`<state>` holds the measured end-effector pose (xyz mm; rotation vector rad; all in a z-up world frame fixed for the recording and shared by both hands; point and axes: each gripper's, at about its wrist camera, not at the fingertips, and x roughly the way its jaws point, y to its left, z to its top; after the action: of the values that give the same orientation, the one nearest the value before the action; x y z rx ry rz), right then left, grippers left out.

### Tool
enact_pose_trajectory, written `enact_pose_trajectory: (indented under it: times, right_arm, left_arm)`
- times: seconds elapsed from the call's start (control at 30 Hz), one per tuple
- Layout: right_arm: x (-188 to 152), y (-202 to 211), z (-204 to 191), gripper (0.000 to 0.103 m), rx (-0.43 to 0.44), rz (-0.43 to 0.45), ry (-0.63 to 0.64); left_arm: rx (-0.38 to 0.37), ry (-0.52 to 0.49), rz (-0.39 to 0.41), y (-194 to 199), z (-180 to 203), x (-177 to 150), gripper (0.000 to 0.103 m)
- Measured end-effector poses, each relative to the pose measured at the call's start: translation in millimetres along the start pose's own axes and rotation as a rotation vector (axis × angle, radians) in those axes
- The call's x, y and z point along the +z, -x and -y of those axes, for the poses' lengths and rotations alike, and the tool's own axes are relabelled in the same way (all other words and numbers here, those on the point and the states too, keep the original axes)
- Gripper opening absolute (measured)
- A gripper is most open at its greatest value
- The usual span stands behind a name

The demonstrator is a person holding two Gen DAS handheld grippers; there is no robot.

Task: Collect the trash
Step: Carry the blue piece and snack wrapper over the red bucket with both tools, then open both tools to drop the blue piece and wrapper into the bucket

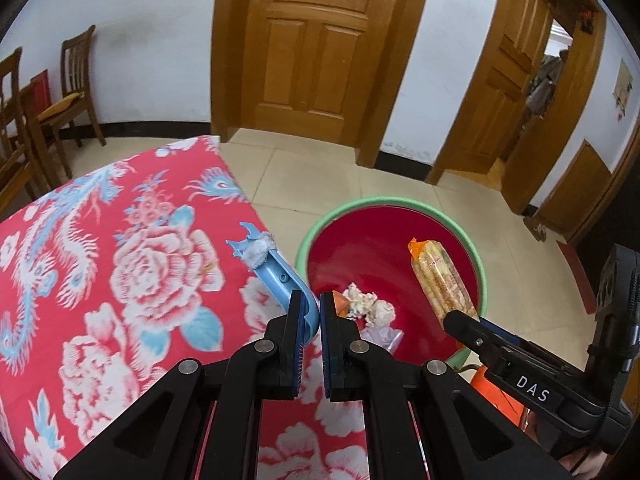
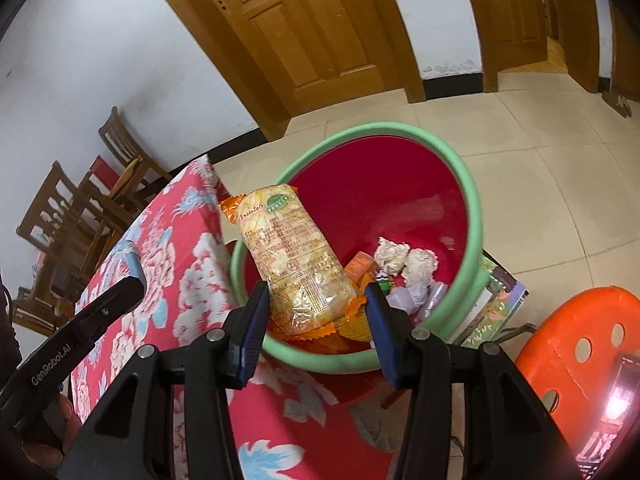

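left gripper [image 1: 309,312] clamps blue clip [image 1: 276,270], right gripper [image 2: 316,312] — snack packet [image 2: 296,264]

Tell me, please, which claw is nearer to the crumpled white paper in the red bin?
Left. The left claw, shut on a blue plastic piece, sits right beside the crumpled white paper; the right claw, holding a snack packet, is further off.
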<state>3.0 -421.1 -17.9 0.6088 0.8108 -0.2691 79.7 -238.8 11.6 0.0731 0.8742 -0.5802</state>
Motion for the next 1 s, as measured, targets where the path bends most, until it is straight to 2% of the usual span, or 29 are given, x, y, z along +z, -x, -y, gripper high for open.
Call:
enact_pose_trajectory:
  times: [0.37, 0.57, 0.63, 0.77, 1.0]
  right_arm:
    - [6, -10, 33, 0.051, -0.045, -0.013, -0.072]
    - [7, -15, 43, 0.054, -0.062, -0.027, -0.110]
    - [8, -16, 47, 0.054, -0.066, -0.027, -0.120]
    - [8, -14, 50, 0.055, -0.064, -0.026, -0.133]
    - [6, -8, 42, 0.055, -0.053, -0.020, -0.122]
  left_arm:
    - [-0.084, -0.061, -0.045, -32, 29, 3, 0.007]
    - [-0.084, -0.087, -0.072, -46, 40, 4, 0.007]
    - [-0.082, -0.092, -0.078, -49, 42, 4, 0.010]
    - [-0.062, -0.089, -0.076, -49, 43, 2, 0.041]
    - [-0.041, -0.065, -0.061, -39, 36, 2, 0.042]
